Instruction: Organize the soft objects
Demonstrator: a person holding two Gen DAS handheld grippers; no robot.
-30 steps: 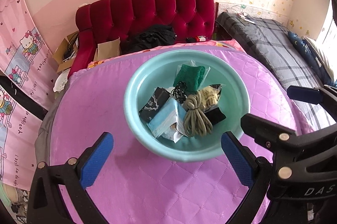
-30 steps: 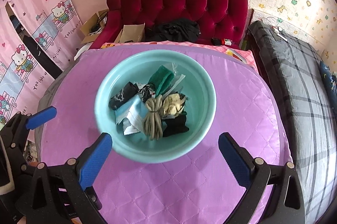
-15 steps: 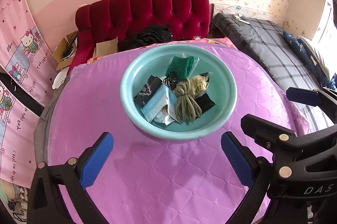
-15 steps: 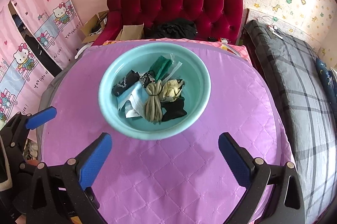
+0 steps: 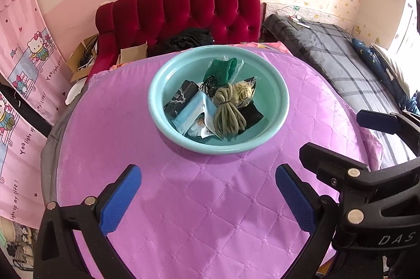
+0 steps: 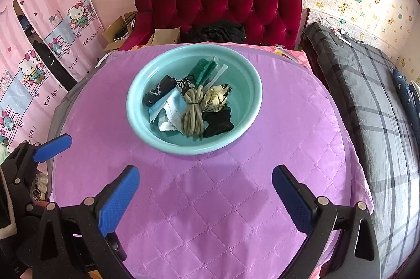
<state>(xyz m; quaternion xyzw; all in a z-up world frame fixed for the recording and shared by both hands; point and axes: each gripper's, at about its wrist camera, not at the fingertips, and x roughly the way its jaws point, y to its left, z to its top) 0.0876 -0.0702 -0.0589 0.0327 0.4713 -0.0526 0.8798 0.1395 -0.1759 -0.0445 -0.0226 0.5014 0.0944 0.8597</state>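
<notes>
A pale teal basin [image 5: 282,97] sits toward the far side of a bench covered in purple quilted cloth [image 5: 199,200], piled with soft items: a coiled beige cord [image 5: 227,113], a green cloth [image 5: 220,68], a blue face mask [image 5: 190,114] and what may be a black sock [image 5: 250,114]. The left gripper [image 5: 207,197] and right gripper [image 6: 204,196] hover near, fingers wide apart and holding nothing, seemingly poised to reach in.

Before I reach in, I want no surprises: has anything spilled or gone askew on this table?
Nothing stands out. The soft items, including the coiled beige rope, lie jumbled inside the upright round teal plastic basin on the purple quilted cover.
</notes>
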